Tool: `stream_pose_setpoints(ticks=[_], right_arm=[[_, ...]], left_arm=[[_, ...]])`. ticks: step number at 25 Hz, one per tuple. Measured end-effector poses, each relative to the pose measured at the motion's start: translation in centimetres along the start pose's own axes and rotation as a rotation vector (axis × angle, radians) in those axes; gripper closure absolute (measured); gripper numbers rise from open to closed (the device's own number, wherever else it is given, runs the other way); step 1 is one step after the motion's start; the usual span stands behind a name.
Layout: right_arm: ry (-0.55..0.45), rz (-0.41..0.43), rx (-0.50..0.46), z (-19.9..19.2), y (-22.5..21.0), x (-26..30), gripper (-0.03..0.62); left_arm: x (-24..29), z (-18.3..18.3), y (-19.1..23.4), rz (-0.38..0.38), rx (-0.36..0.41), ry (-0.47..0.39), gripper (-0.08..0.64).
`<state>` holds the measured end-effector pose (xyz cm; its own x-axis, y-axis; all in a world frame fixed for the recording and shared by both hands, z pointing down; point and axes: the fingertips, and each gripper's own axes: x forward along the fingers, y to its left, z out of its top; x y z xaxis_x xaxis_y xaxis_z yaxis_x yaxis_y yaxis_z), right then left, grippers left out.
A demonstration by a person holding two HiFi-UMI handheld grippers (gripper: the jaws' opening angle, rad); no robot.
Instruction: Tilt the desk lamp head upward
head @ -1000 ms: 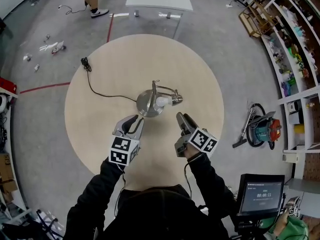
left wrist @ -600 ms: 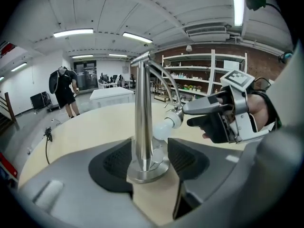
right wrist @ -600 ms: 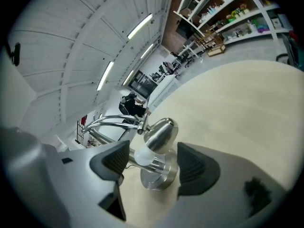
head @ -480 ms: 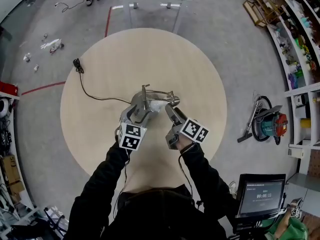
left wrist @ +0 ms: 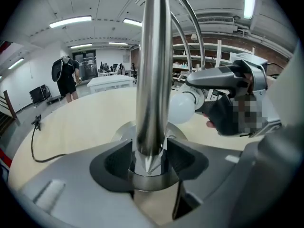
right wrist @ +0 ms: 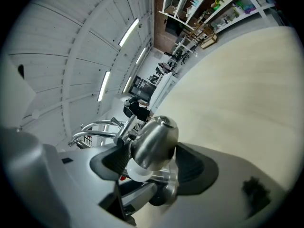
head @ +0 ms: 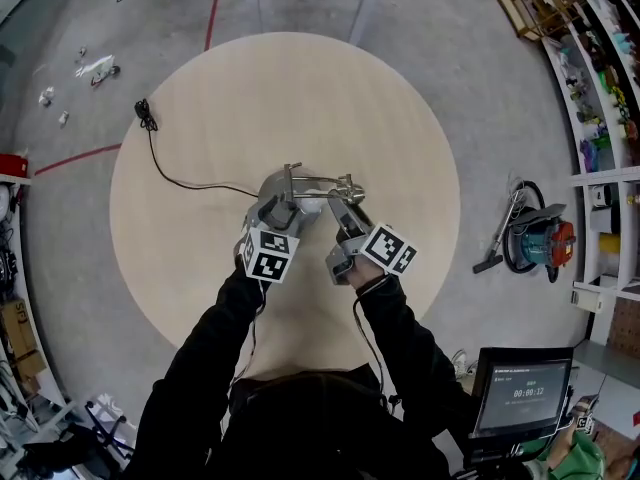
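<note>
Lowered, jaws opened: left tool (head: 274, 209) straddles stem (left wrist: 152, 70), right tool (head: 345, 212) head (right wrist: 154, 139).

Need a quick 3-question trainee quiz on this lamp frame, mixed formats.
1. True or false: the left gripper is shut with nothing between its jaws.
2. What stands between the right gripper's jaws? A) nothing B) lamp head C) a cup
3. Fill in: the lamp stands on a round ____.
Key: 1 false: jaws, just opened wide then closing slightly, straddle the post without pressing. 2 B; jaws just opened, apart. 3 table.
</note>
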<state>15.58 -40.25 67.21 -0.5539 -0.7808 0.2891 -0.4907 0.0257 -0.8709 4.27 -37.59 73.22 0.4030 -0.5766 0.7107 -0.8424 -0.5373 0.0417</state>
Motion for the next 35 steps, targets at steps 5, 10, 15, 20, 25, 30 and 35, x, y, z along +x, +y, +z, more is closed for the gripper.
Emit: stream_pose_setpoints(ticks=[5,10,15,20,25,30,35], right_arm=[[-0.012,0.005,-0.027,0.3,0.6,-0.1,0.282],[-0.026,-0.016,-0.064,1.1,0.4,-0.3,0.284],[-0.022,-0.041,-0.118,2.0,0.2,-0.2,0.284],[-0.039,-0.070,-0.209,3.6,0.3,-0.7,0.284],[-0.055,-0.097,-0.319,5.4,1.5,-1.7,0.284],[-0.070,-0.141,-0.398,6.7,2.7,-2.9,0.284],[-0.091,-0.178,-0.492,8.2,3.7,-3.8,0.284]], left_arm=[[-0.3,-0.3,-0.5,-0.006,-0.016,-0.014,0.339],[0.1,-0.4,-0.6,-0.018,-0.018,-0.010,0.339],[0.7,-0.5,-0.3,-0.015,-0.017,-0.014,0.339],[1.2,-0.4,0.0,-0.021,-0.019,-0.012,0.339],[1.2,-0.4,-0.1,-0.014,-0.017,-0.015,0.339],[0.8,-0.3,-0.3,-0.020,-0.012,-0.006,0.339],[1.0,-0.2,-0.4,-0.016,-0.008,-0.010,0.338]])
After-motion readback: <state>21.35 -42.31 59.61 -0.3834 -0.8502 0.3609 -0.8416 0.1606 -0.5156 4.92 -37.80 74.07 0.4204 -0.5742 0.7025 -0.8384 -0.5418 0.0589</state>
